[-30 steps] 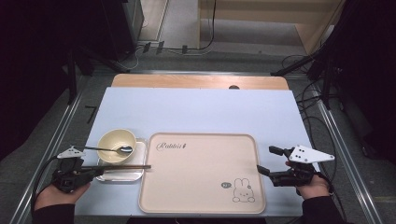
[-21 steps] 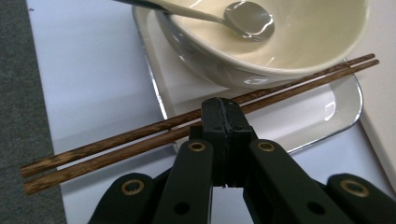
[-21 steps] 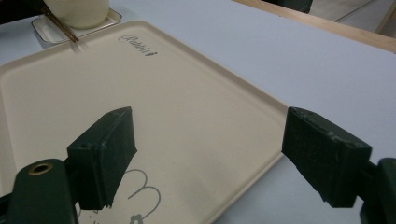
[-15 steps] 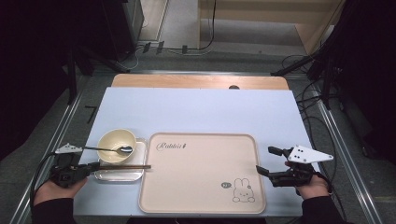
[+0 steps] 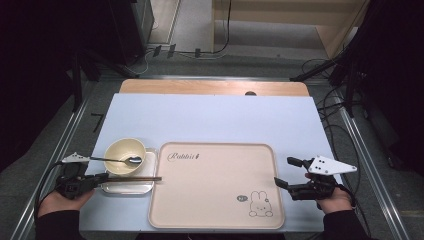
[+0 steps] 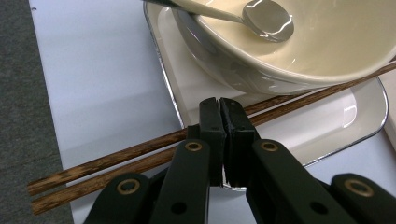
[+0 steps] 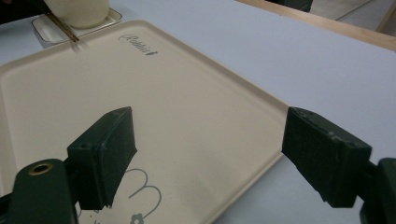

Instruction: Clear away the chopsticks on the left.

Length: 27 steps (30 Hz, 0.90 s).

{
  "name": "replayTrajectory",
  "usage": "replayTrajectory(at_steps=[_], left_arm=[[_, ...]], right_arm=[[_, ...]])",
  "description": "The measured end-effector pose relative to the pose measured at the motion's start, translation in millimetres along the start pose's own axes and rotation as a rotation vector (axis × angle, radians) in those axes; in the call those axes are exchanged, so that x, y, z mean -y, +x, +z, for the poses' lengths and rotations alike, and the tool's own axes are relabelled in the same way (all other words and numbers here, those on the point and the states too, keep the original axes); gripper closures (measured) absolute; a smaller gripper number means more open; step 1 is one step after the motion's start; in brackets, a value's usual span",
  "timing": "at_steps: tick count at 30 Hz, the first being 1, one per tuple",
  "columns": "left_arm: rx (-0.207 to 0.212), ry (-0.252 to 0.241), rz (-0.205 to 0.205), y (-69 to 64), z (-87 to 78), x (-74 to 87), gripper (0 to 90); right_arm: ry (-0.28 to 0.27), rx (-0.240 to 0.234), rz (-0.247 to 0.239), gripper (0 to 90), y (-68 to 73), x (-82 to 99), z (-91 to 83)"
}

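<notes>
Matte blue table [image 5: 215, 120], wooden chopsticks [image 6: 140, 151], glossy bowl [image 6: 299, 51]

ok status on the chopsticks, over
Left gripper shut on chopsticks, across small metal tray. Right gripper open over beige tray. Nothing in the way.

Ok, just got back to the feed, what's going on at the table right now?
The left gripper is shut on a pair of wooden chopsticks that lie across the small metal tray, beside the cream bowl with a spoon resting in it. The right gripper hangs open over the right edge of the big beige rabbit tray, holding nothing. Nothing lies on that tray.
</notes>
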<state>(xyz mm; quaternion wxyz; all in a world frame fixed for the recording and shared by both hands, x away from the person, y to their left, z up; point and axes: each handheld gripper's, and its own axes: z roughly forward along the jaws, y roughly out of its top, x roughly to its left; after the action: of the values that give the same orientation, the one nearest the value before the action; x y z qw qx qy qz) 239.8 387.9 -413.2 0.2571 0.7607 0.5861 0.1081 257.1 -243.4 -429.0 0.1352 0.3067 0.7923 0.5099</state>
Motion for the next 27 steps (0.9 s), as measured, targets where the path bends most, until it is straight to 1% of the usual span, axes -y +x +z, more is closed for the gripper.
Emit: replayTrajectory(at_steps=[3, 9, 20, 23, 25, 27], left_arm=[[-0.006, 0.003, 0.005, -0.1, 0.5, -1.0, 89.9], [-0.001, 0.012, 0.020, -1.6, 2.9, -2.2, 90.0], [-0.002, 0.020, 0.022, -2.0, 2.6, -1.0, 90.0], [-0.006, 0.015, 0.019, -1.1, 1.6, -1.1, 89.6], [-0.012, -0.001, 0.020, -0.6, -0.4, -0.5, 86.4], [-0.011, -0.002, 0.021, -0.8, -1.8, -0.2, 85.4]], right_arm=[[0.000, -0.001, 0.004, 17.7, -0.1, 0.0, 0.1], [0.001, 0.003, 0.007, 17.7, -0.5, 0.0, -0.1], [-0.006, 0.002, 0.013, 17.8, -0.6, -0.1, -0.9], [-0.006, 0.011, 0.008, 17.8, -0.6, -0.3, -0.9], [-0.013, 0.022, 0.017, 18.0, -1.4, -0.5, -2.6], [-0.016, 0.025, 0.019, 18.1, -1.8, -0.4, -2.9]])
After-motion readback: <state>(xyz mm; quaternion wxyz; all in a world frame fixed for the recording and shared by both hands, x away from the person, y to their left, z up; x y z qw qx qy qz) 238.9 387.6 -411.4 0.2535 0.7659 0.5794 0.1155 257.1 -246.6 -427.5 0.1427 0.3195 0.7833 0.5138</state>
